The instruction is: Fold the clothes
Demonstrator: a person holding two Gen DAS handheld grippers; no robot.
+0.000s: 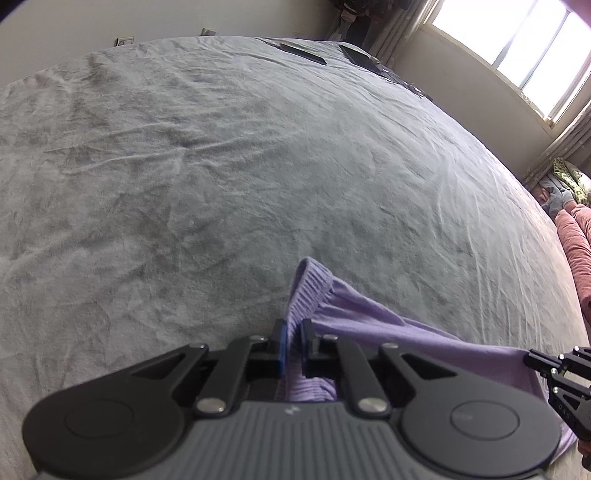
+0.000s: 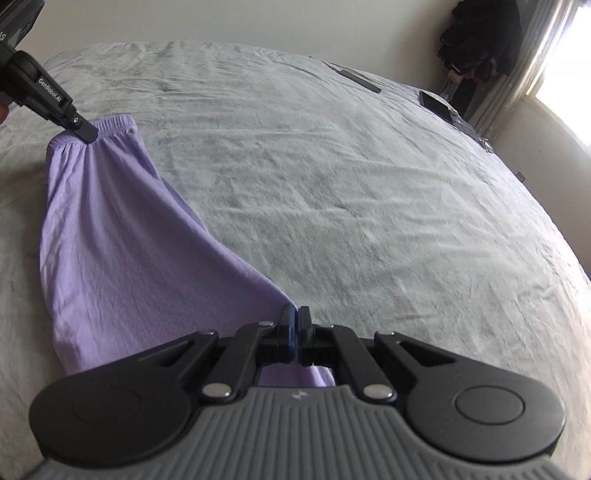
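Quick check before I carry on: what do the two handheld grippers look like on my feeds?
Both match: the left gripper and right gripper have ribbed grey bodies, black scissor linkages with silver rivets, round black discs either side, and blue pads inside black fingers. White "CenRobot.AI" lettering marks the left one's arm.

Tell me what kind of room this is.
Most likely a bedroom: a wide bed under a grey fleece blanket, a bright curtained window, and dark clothes hanging in the corner.
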